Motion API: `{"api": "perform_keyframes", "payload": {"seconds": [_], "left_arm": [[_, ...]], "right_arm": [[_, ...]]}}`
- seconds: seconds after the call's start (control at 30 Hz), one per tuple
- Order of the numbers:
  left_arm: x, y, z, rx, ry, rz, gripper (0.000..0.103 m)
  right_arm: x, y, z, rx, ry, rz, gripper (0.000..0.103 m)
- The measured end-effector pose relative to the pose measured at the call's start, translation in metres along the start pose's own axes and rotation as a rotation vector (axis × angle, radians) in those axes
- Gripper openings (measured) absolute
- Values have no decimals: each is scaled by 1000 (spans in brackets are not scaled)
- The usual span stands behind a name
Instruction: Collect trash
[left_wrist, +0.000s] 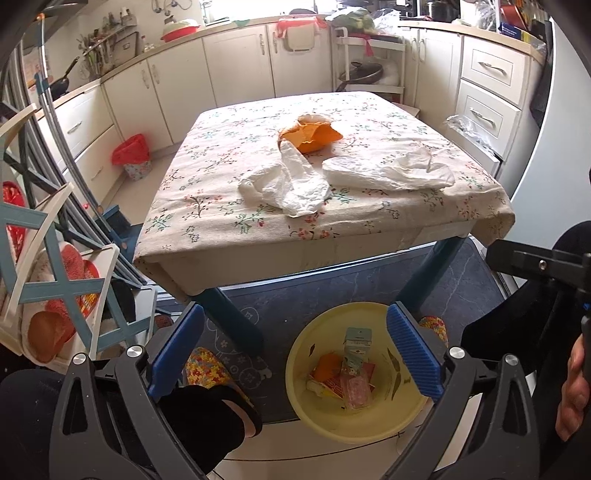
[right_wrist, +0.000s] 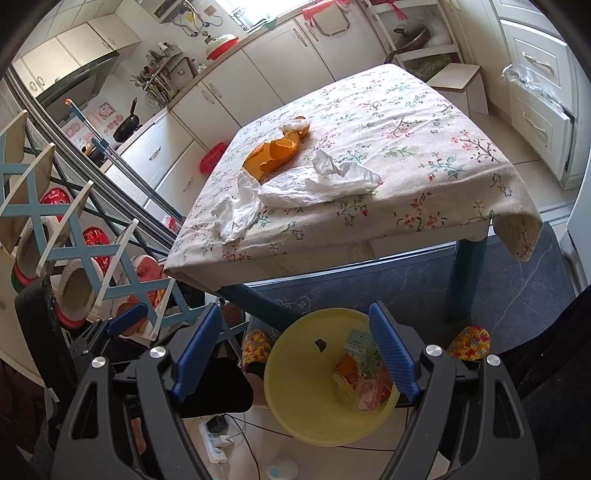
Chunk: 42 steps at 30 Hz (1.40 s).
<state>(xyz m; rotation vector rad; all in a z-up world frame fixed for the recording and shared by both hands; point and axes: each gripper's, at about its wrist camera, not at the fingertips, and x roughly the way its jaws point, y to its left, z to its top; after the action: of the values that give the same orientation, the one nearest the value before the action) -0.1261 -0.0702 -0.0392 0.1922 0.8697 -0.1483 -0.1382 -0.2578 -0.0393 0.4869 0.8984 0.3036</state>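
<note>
Both claws (left_wrist: 295, 354) (right_wrist: 299, 354) gape empty above yellow bin (left_wrist: 306, 410) holding wrappers (left_wrist: 356, 389).

Home kitchen: white cabinets (left_wrist: 236, 66), frying pan (right_wrist: 127, 123) (utensil rack (left_wrist: 98, 51) too)

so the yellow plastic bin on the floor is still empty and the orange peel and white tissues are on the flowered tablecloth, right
Not quite. The yellow plastic bin already holds trash: a small carton and wrappers, as the left wrist view shows. The rest stands: the orange peel and crumpled white tissues lie on the flowered tablecloth.
</note>
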Motion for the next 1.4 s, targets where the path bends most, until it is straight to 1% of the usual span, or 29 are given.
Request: {"api": "perform_keyframes", "payload": {"seconds": [0.2,0.53,1.07,1.2,1.4], "left_arm": [[2,7,2,-34,1,-2,95],[8,13,8,-59,4,-3,95],[18,18,8,-74,37,3,95],[19,19,8,-79,40,6,95],[22,27,8,-116,55,-7,95]], "right_arm": [[1,6,1,-28,-13,-15,79],[7,10,5,-45,-19,-28,79],[10,12,6,-49,-21,-33,79],[10,14,6,-57,-33,-36,79],[9,20,7,-90,-44,-42,79]]}}
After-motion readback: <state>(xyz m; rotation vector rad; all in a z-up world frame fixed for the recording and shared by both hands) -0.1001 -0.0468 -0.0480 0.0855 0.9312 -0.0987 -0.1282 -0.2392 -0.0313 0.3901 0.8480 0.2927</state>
